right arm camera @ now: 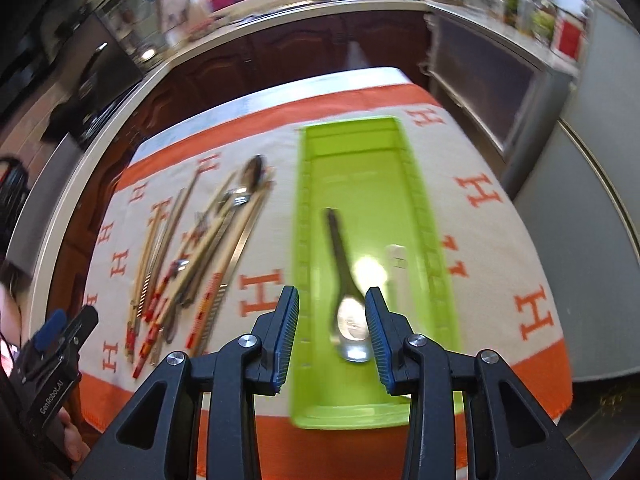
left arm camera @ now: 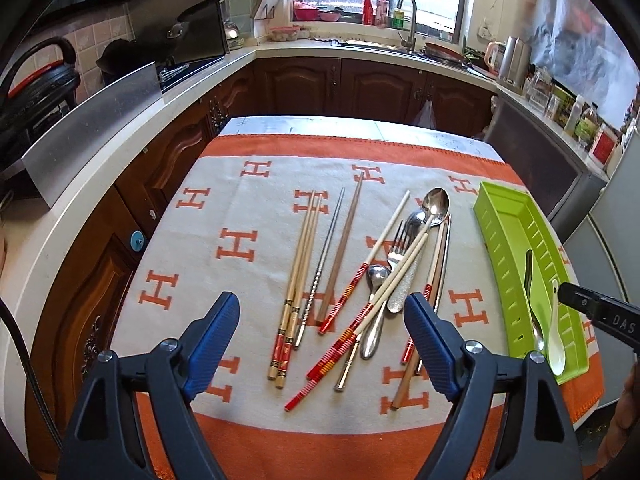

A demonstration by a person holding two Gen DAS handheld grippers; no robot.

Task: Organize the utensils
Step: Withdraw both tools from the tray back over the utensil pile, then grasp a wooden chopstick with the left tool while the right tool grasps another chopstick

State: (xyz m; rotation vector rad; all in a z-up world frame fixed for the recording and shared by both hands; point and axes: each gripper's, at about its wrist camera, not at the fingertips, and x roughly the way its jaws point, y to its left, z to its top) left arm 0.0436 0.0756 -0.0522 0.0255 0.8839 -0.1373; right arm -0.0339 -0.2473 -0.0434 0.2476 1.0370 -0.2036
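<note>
A green plastic tray [left arm camera: 504, 216] [right arm camera: 360, 148] lies on the right of the cloth. A metal spoon [left arm camera: 530, 280] [right arm camera: 340, 248] and a white ceramic spoon [left arm camera: 556, 340] [right arm camera: 396, 272] lie in it. To its left is a loose pile: bamboo chopsticks [left arm camera: 304, 256], red-tipped chopsticks [left arm camera: 384, 240], a fork [left arm camera: 398, 240] and steel spoons [left arm camera: 436, 202]. My left gripper [left arm camera: 320, 298] hangs open wide above the near ends of the chopsticks, holding nothing. My right gripper [right arm camera: 332, 292] hovers over the tray's near end, jaws partly apart above the metal spoon's bowl, not pressing on it.
An orange and cream cloth [left arm camera: 240, 200] with H marks covers the small table. Dark wooden cabinets [left arm camera: 380, 88] and a pale counter ring the table closely at the far side and left. A grey appliance [right arm camera: 580, 220] stands at the right.
</note>
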